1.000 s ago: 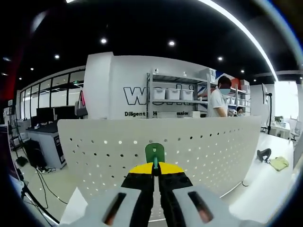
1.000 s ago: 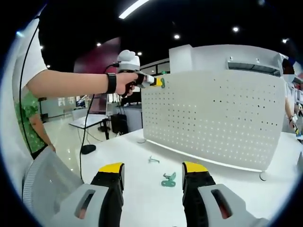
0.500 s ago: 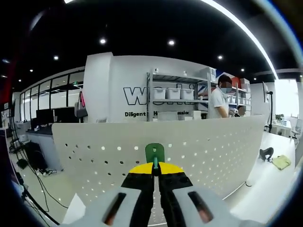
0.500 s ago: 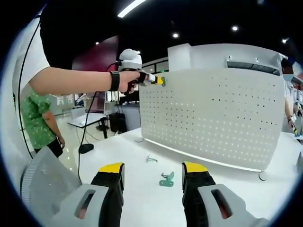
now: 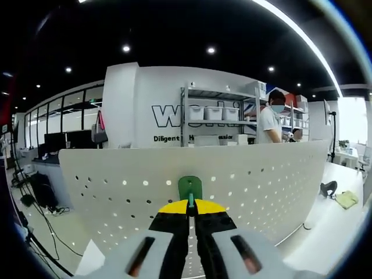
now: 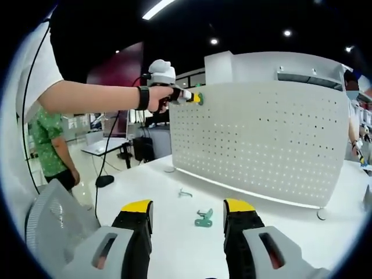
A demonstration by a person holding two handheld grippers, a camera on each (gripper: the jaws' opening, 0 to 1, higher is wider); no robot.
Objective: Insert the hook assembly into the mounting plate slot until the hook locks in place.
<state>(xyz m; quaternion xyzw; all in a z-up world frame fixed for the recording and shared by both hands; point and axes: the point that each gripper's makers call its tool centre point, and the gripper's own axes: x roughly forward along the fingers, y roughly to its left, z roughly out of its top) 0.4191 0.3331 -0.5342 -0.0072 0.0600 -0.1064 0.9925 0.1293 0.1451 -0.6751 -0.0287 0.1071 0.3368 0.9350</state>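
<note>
1. Now, left gripper pinches the green hook against the upper left corner of the white pegboard.
2. Right gripper gapes wide above the worktop; a spare green hook lies between its jaws.

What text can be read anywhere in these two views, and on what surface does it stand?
"Wo...": large dark letters on the white wall, cut off by the shelving rack.
"Diligent": smaller dark line beneath on that wall; its remaining words are hidden or blurred.
Right gripper view: no readable text.
</note>
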